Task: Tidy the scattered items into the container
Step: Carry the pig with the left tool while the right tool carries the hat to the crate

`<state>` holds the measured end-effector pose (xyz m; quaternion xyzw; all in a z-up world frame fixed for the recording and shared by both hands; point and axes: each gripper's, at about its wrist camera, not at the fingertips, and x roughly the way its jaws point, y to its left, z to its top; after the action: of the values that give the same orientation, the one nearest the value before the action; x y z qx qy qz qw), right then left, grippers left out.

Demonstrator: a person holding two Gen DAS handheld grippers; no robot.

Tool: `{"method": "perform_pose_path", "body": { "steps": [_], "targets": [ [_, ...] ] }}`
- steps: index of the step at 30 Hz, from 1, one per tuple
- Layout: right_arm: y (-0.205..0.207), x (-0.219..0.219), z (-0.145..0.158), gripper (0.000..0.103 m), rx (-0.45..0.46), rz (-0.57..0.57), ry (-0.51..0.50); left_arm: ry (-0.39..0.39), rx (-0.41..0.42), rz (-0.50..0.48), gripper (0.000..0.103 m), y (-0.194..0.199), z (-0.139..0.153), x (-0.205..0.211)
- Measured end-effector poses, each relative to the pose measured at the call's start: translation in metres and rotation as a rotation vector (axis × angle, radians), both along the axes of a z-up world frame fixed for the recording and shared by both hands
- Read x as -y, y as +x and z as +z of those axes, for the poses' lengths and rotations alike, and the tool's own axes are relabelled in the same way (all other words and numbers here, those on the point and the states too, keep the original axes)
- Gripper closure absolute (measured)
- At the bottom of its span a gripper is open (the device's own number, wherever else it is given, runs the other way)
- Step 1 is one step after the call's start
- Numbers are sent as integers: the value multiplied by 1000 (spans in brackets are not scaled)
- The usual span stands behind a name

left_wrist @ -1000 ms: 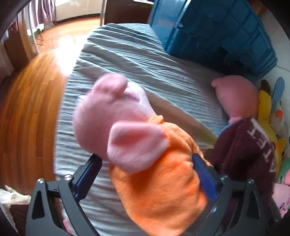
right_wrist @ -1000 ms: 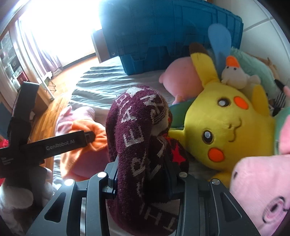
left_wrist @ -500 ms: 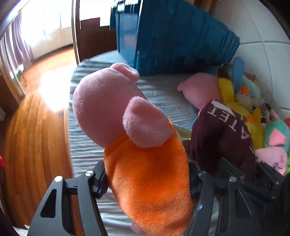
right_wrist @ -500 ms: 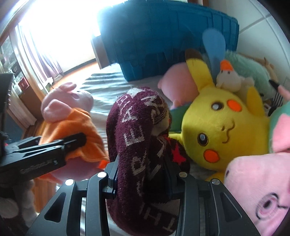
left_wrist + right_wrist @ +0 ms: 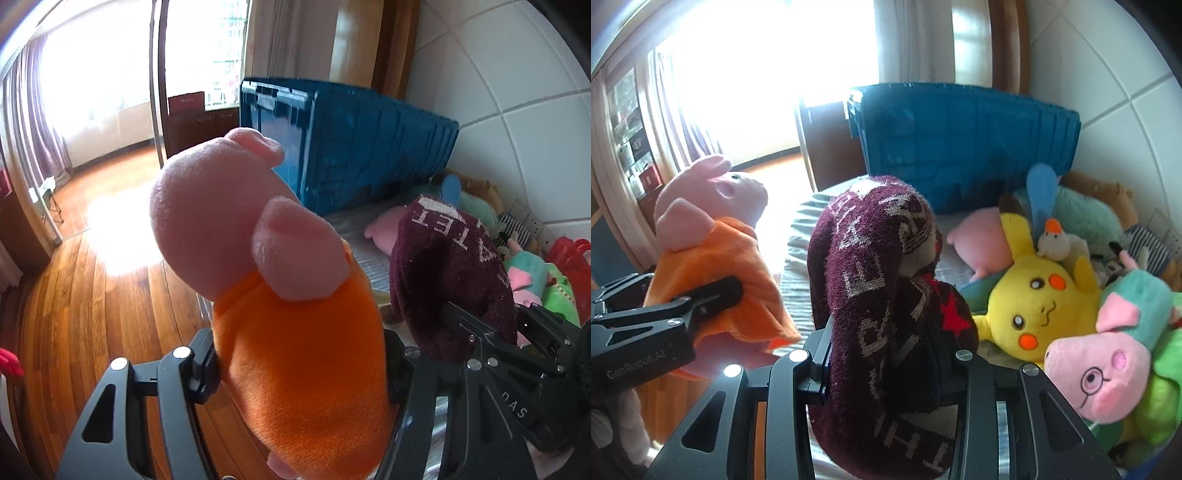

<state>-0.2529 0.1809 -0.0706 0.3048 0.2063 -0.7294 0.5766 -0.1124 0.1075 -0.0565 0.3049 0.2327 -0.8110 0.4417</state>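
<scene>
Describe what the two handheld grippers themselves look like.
Both are matte black frames with triangular cut-outs and silver screw heads. The left gripper shows in the right wrist view with pale "GenRobot.AI" lettering on its side. The right gripper matches it. No cables or sleeves show.

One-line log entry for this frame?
left claw: shut on pig plush | right claw: shut on maroon towel | blue bin: ahead

I see the grey-sheeted bed carrying a blue crate and a heap of plush toys along the wall.
</scene>
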Motion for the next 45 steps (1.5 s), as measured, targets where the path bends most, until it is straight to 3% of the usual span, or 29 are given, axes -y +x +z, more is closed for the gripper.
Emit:
{"method": "perform_pose_path", "body": {
  "steps": [15,25,33,45],
  "targets": [
    [112,33,33,66,-70,-79,-6,-20,-28,-114,39,109,12,43],
    [140,73,32,66,-81,-80,11,6,-35,-130,39,123,6,82],
    [115,124,21,66,-53,-44,5,-8,-3,-108,39,100,4,131],
    [78,190,29,66,-72,-15,-2,-7,-12,-100,39,69,11,190]
  ]
}}
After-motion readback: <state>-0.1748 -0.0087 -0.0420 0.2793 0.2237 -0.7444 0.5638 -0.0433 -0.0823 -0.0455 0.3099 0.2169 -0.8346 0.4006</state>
